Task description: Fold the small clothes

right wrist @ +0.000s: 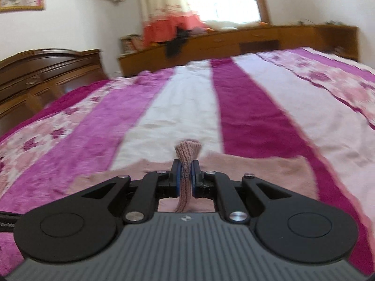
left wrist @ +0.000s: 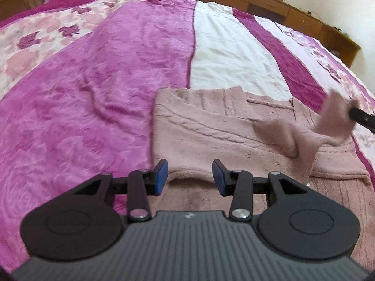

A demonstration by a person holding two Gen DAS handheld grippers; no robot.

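A dusty-pink knitted sweater [left wrist: 211,128] lies spread on the bed, its left side folded over. My left gripper [left wrist: 190,175] hovers open just above the sweater's near edge, nothing between its blue pads. In the left wrist view my right gripper [left wrist: 362,119] shows at the far right edge, lifting a sleeve [left wrist: 304,135] off the sweater. In the right wrist view my right gripper [right wrist: 185,175] is shut on the ribbed sleeve cuff [right wrist: 187,154], which sticks up between the pads. The rest of the sweater [right wrist: 246,171] lies below it.
The bed is covered by a striped magenta, white and floral bedspread [left wrist: 105,70]. Low wooden cabinets [right wrist: 234,39] run along the far side under a window. A dark wooden headboard [right wrist: 46,70] stands at the left.
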